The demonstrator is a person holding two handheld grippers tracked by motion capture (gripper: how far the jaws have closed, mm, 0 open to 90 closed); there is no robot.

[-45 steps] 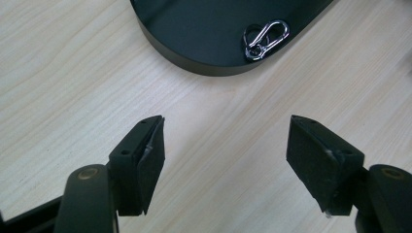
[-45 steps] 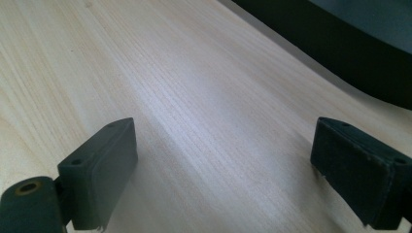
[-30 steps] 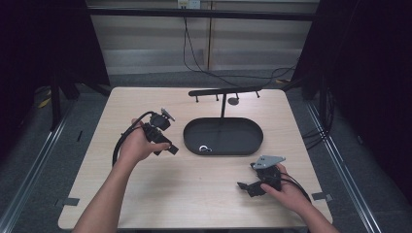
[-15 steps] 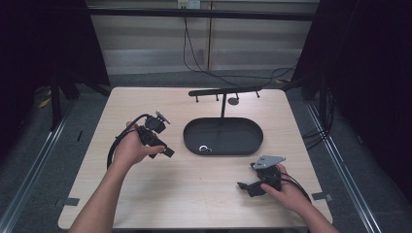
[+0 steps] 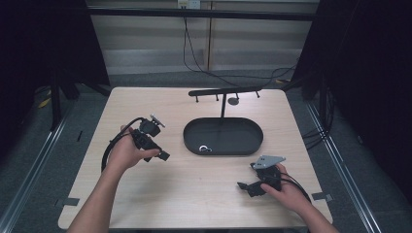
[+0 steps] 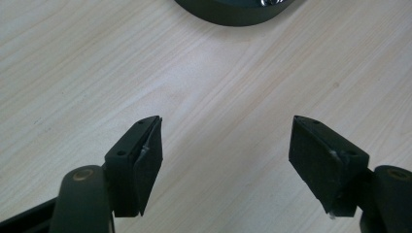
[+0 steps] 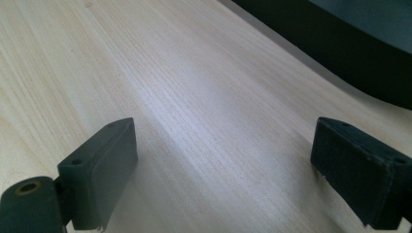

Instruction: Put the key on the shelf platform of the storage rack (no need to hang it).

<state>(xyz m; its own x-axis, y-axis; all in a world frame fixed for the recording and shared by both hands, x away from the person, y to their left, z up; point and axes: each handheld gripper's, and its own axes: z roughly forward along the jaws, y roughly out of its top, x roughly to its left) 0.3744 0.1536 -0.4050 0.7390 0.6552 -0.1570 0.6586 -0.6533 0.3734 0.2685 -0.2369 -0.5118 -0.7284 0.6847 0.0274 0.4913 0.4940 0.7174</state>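
Claw point(image 5: 163, 155) on the left gapes wide over bare counter point(image 5: 194, 184), empty; the ring point(image 5: 204, 148) lies at the tray's point(image 5: 252, 145) near-left edge. Small, hard, slippery metal, probably: pinch across its band.

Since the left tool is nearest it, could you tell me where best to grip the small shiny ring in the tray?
Probably from straight above: the ring lies flat on the tray floor close to its near wall, which blocks a side approach. Pinch across its rim with the open left tool.
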